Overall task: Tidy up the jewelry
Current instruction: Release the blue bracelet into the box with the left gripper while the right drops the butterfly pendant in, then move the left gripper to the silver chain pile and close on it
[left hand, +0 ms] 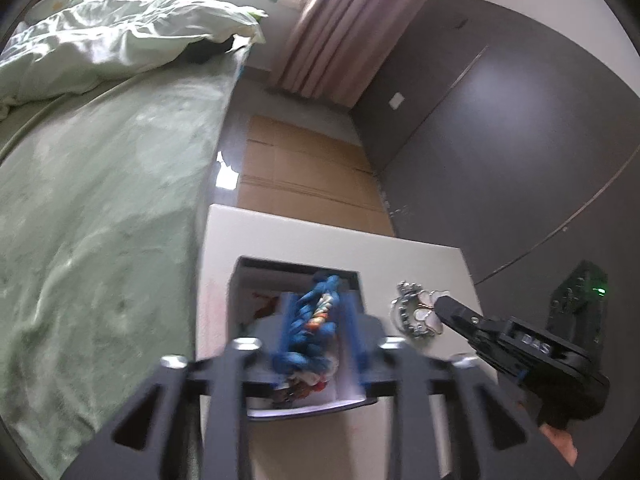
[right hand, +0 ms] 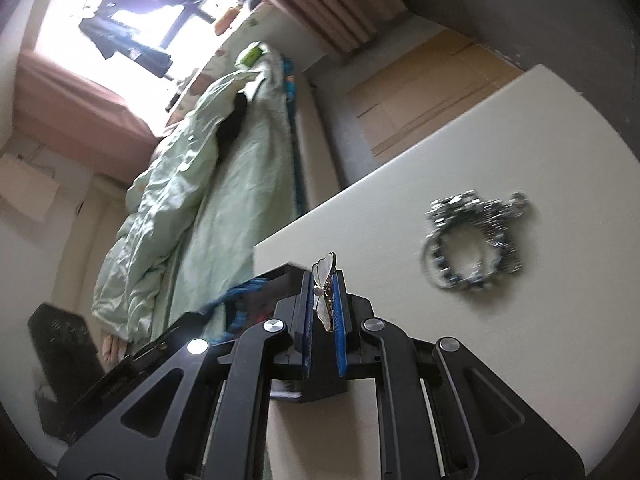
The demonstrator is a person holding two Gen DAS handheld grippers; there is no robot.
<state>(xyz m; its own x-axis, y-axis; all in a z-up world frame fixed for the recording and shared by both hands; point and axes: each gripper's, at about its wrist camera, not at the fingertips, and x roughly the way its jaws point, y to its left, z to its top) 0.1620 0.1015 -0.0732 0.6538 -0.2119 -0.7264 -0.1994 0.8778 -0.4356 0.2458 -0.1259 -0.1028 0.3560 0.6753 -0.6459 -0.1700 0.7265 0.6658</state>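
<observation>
A blue braided bracelet with coloured beads lies between the blue pads of my left gripper, over a small open box on the white table. The pads stand apart, and a gap shows on the bracelet's right side. My right gripper is shut on a white and gold butterfly brooch, raised above the table. In the left wrist view the right gripper is just right of the box. A silver beaded bracelet lies on the table beyond it.
A bed with a green sheet and a crumpled quilt runs along the table's left side. Flattened cardboard lies on the floor past the table's far edge. A dark wall stands to the right and pink curtains hang behind.
</observation>
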